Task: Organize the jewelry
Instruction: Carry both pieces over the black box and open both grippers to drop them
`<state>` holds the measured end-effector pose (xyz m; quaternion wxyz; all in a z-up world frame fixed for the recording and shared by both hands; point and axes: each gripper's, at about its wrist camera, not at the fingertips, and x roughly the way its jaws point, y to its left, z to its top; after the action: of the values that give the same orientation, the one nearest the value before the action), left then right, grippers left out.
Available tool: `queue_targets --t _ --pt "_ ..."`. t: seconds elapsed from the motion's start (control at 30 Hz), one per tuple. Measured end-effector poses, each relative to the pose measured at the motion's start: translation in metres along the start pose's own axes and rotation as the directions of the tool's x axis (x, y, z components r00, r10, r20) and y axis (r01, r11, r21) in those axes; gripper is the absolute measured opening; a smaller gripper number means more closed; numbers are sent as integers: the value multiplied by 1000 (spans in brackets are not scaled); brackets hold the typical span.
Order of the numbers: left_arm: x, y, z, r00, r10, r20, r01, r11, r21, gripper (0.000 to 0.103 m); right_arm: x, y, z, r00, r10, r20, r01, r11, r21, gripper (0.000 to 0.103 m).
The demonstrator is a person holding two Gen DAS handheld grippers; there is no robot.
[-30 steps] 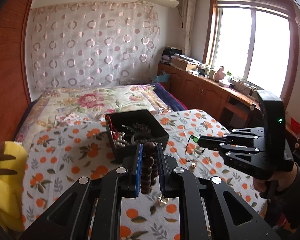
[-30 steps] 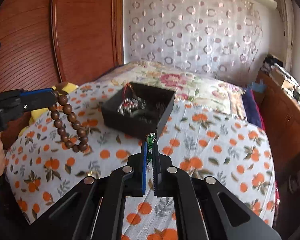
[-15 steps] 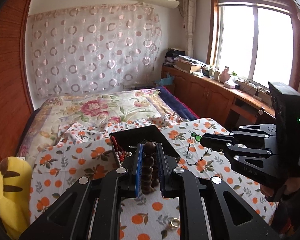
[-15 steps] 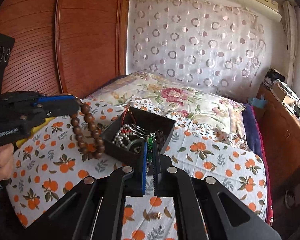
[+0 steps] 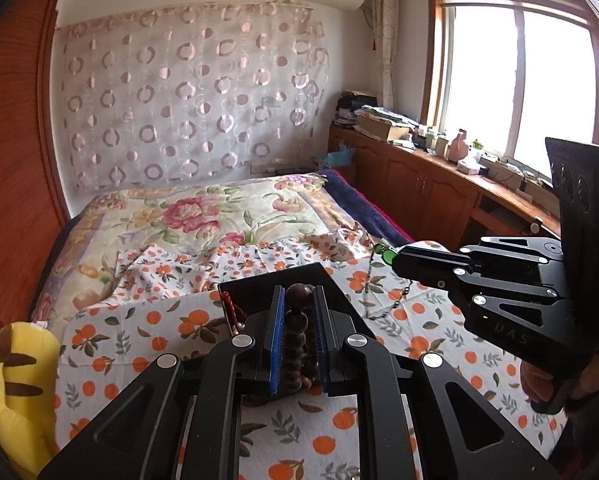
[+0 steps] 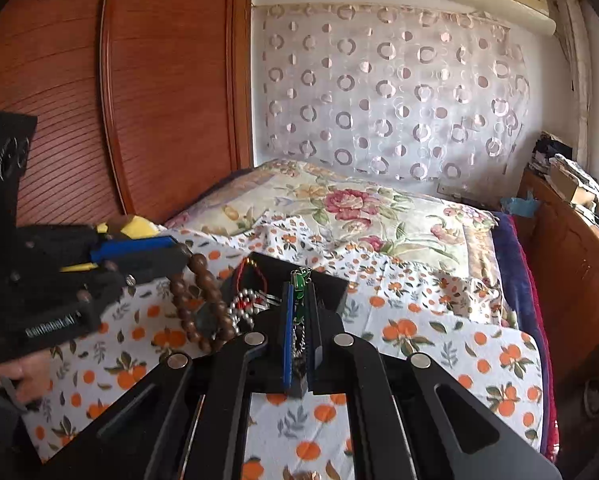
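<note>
Two grippers, one piece each, over one black box [image 6: 331,284].
Left gripper [image 5: 297,340] pinches one wooden bead bracelet [image 5: 297,344]; right gripper [image 6: 297,320] clamps one green-pendant chain [image 6: 299,280] (box at 12 o'clock).

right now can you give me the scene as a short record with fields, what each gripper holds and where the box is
left gripper: shut on a dark brown wooden bead bracelet, which hangs in a loop
right gripper: shut on a thin metal chain necklace with a green pendant
black open jewelry box: on the orange-print bedsheet, beyond both grippers
box contents: silver bead string, red cord
beside bed: yellow plush toy
</note>
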<state>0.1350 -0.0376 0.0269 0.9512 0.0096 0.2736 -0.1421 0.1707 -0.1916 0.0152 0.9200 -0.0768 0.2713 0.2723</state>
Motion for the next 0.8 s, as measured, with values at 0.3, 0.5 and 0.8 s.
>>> queue_targets --t 0.3,0.5,0.8 --pt "20 8 3 1000 23 -13 -23 1000 -16 13 22 7 3 1000 9 -27 -9 1000 -13 6" --pt "30 22 5 999 35 -22 -36 998 -43 13 35 7 -5 998 22 -55 -23 1000 -1 6" --pt "42 29 2 998 37 -54 -39 998 -40 13 64 11 -24 989 68 -128 -62 997 44 6"
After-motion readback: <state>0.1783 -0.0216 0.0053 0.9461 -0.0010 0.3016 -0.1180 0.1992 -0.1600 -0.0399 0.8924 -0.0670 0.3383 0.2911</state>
